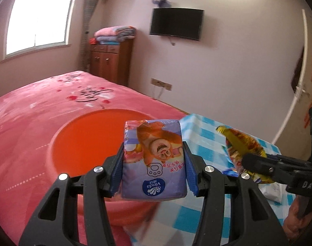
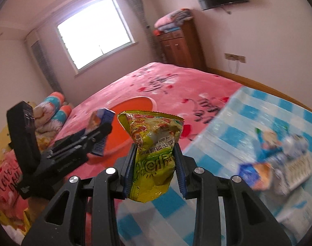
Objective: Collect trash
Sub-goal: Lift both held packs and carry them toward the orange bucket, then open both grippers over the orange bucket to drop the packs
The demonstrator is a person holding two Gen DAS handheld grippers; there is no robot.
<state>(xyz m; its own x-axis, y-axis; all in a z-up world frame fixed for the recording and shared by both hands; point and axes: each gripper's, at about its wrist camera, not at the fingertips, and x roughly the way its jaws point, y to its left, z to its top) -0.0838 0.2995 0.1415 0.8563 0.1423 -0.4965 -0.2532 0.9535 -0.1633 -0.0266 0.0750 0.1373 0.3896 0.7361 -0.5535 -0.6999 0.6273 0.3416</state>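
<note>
My left gripper (image 1: 154, 153) is shut on a purple tissue pack (image 1: 154, 160) printed with a cartoon bear, held up above the near rim of an orange basin (image 1: 86, 139) that rests on the pink bed. My right gripper (image 2: 155, 153) is shut on a crumpled yellow-green snack bag (image 2: 154, 153). In the left wrist view that snack bag (image 1: 242, 145) and right gripper (image 1: 256, 160) hang to the right, over the checked cloth. In the right wrist view the left gripper (image 2: 100, 131) with its tissue pack (image 2: 101, 115) sits to the left, in front of the orange basin (image 2: 135, 112).
A blue-and-white checked cloth (image 2: 248, 143) covers the surface on the right, with more wrappers (image 2: 274, 164) lying on it. The pink bedspread (image 1: 43, 106) spreads behind the basin. Rolled bedding (image 2: 51, 114) lies at the bed's far left. A wooden cabinet (image 1: 111, 59) stands by the wall.
</note>
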